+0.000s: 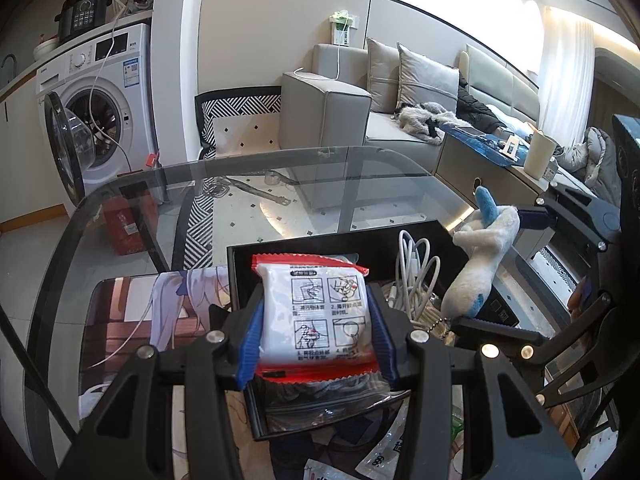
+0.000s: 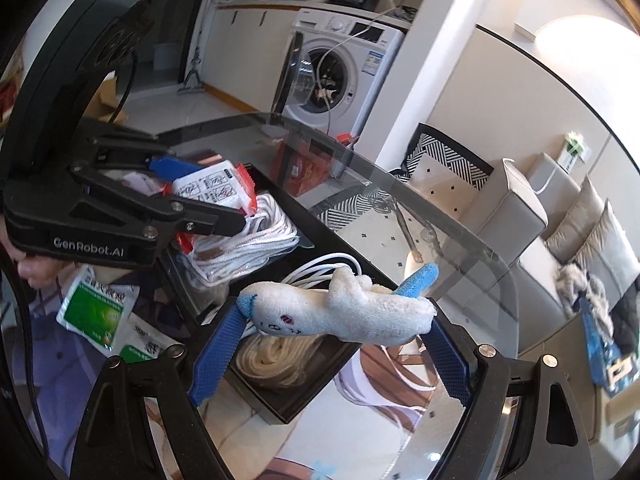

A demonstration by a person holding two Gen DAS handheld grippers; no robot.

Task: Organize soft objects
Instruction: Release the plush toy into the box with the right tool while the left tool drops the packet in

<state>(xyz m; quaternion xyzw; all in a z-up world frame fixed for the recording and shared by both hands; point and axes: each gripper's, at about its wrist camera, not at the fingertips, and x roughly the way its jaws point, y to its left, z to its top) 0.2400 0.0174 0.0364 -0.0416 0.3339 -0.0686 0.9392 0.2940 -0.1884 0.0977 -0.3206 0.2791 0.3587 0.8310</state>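
My left gripper (image 1: 316,320) is shut on a white packet with red edges (image 1: 316,312) and holds it above the black tray (image 1: 240,280); the packet also shows in the right wrist view (image 2: 216,188). My right gripper (image 2: 336,320) is shut on a white and blue plush toy (image 2: 336,308), held lengthwise between the blue pads (image 2: 216,348) above the tray (image 2: 304,396). The toy also shows at the right of the left wrist view (image 1: 476,264). In the tray lie a white cable (image 1: 416,276), a bag of white cord (image 2: 248,248) and a cream coil (image 2: 276,360).
The tray sits on a round glass table (image 1: 240,172) with a printed mat (image 1: 132,312). Green and white sachets (image 2: 96,312) lie on the table beside the tray. Beyond are a washing machine (image 1: 104,92), a grey sofa (image 1: 328,112) and a side cabinet (image 1: 500,168).
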